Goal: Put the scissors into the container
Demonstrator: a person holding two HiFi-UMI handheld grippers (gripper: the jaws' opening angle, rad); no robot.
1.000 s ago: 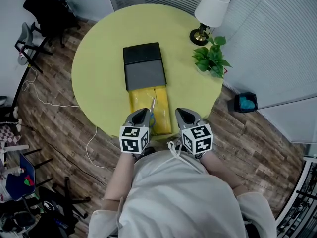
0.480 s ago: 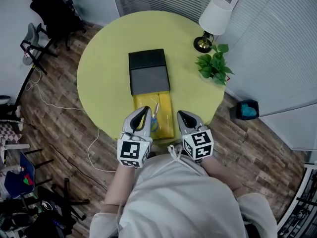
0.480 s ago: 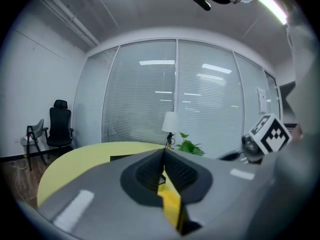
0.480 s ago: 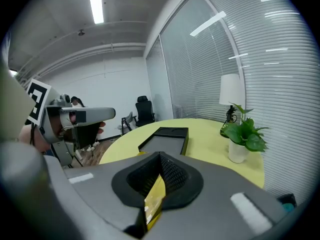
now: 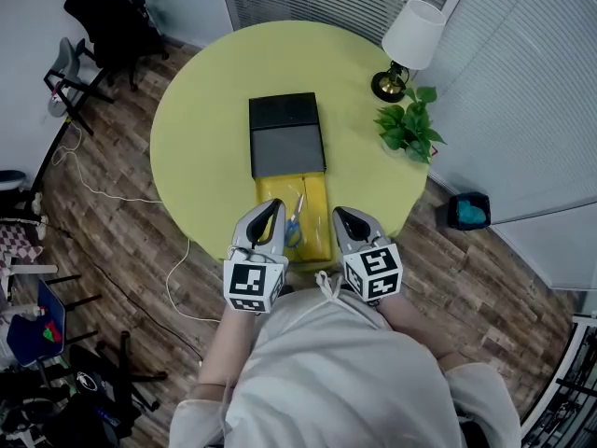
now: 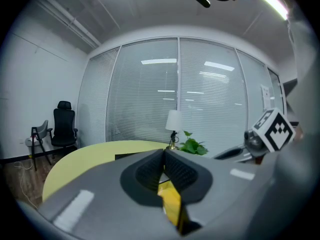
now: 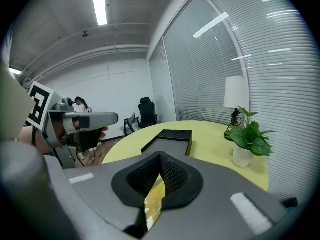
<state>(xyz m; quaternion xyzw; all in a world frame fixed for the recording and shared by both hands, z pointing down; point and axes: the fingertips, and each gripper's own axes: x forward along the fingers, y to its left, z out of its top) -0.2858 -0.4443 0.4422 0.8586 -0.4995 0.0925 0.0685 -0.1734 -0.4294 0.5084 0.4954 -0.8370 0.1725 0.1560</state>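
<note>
**Scissors lying in the open yellow part of the container; both jaws pressed together**

A round yellow-green counter [image 5: 196, 138] is seen from above. Near its middle a container [image 5: 286, 133] is placed, its dark part covering the far half. A yellow tray [image 5: 318, 215] is exposed at the half nearer the person. The scissors [image 5: 296, 220] are found inside this yellow tray, lying lengthwise. Their blue handles are turned toward the person and their blades point toward the dark part.

The left gripper [image 5: 271, 209] is held at the counter's near edge, just beside the tray's left side. Its jaws are seen pressed together at the tips in the left gripper view, with nothing pinched between them. Only yellow is glimpsed through the gap below the tips. The right gripper [image 5: 341, 215] is held just beside the tray's right side. Its jaws are likewise closed on each other and nothing is held. The scissors are touched by neither gripper.

At the counter's far right edge a lamp [image 5: 413, 37] with a white shade is stood. A potted plant [image 5: 409, 129] is set near it. A black chair [image 5: 107, 17] is seen on the wooden floor [image 5: 103, 213] to the far left.
</note>
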